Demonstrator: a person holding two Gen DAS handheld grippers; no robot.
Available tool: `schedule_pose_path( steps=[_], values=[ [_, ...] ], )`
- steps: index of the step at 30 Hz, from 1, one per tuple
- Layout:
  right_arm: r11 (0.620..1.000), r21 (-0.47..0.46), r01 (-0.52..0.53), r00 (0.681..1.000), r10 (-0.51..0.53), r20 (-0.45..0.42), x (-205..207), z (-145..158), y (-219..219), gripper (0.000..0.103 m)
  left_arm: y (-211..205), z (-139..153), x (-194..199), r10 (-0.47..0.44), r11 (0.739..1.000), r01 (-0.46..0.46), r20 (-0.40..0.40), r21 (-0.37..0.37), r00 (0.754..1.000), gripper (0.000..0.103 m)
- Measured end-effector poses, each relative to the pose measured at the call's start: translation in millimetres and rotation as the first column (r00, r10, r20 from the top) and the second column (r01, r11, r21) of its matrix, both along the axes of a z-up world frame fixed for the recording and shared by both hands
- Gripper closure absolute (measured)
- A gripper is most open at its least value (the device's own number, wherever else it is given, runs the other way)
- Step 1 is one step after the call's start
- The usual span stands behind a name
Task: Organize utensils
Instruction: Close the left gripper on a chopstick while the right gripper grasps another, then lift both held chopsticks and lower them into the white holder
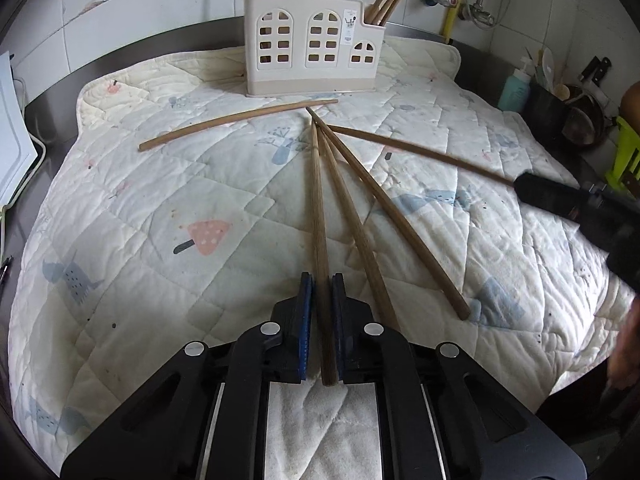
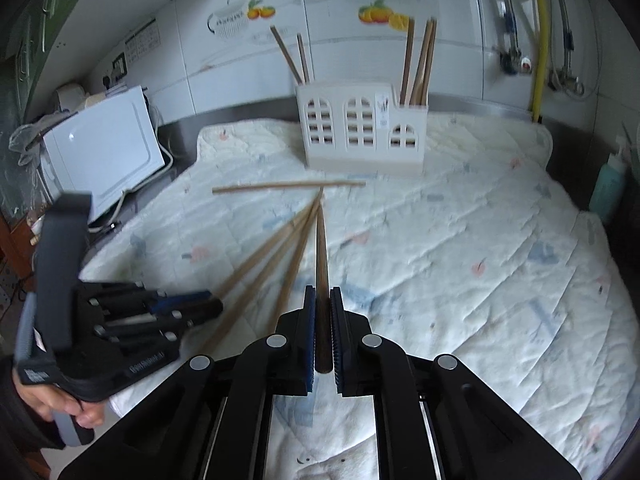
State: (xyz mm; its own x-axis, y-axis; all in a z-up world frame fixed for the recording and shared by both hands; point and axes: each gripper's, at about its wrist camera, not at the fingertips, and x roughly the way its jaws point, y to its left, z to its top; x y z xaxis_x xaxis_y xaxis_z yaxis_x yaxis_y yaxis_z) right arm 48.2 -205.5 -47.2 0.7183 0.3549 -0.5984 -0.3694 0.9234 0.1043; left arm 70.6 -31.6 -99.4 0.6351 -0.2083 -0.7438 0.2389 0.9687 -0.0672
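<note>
A quilted mat (image 1: 160,208) covers the bench, with the holder (image 1: 314,46) at its far edge (chopsticks stand inside). Before the holder, the left gripper (image 1: 322,284) jaws pinch one chopstick (image 1: 318,216); the right gripper (image 2: 323,296) jaws pinch another (image 2: 321,248).

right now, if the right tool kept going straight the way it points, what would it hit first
Probably the quilted mat: the right tool, shut on a chopstick, points down at it, short of the loose chopstick and the utensil holder. Depth is hard to judge.

steel counter (image 1: 56,120) under quilted mat (image 1: 160,216) (chopsticks (image 1: 236,124) on it)
</note>
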Motion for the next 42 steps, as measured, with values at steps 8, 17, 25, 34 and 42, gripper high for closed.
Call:
schedule_pose_path(
  steps=[8,17,25,34,42],
  values=[
    [0.999,0.032,-0.012,0.996,0.009,0.087,12,51,-12,0.096,17,21,8,0.016,0.996,-0.012,0.043,-0.090,0.999,0.098],
    [0.997,0.025,-0.076,0.989,0.073,0.126,39,101,-10,0.097,24,60,13,0.012,0.994,0.007,0.177,-0.107,0.984,0.098],
    [0.995,-0.026,-0.099,0.977,0.102,0.185,71,152,-6,0.097,26,95,40,-0.012,0.994,0.033,0.202,-0.100,0.979,0.098],
    [0.998,-0.059,-0.021,0.959,0.037,0.280,133,217,-9,0.097,21,135,75,-0.040,0.995,0.060,0.218,-0.082,0.975,0.097],
    [0.997,-0.044,0.058,0.957,-0.043,0.287,190,231,-14,0.097,20,173,98,-0.060,0.993,0.085,0.259,-0.085,0.964,0.098]
  ],
)
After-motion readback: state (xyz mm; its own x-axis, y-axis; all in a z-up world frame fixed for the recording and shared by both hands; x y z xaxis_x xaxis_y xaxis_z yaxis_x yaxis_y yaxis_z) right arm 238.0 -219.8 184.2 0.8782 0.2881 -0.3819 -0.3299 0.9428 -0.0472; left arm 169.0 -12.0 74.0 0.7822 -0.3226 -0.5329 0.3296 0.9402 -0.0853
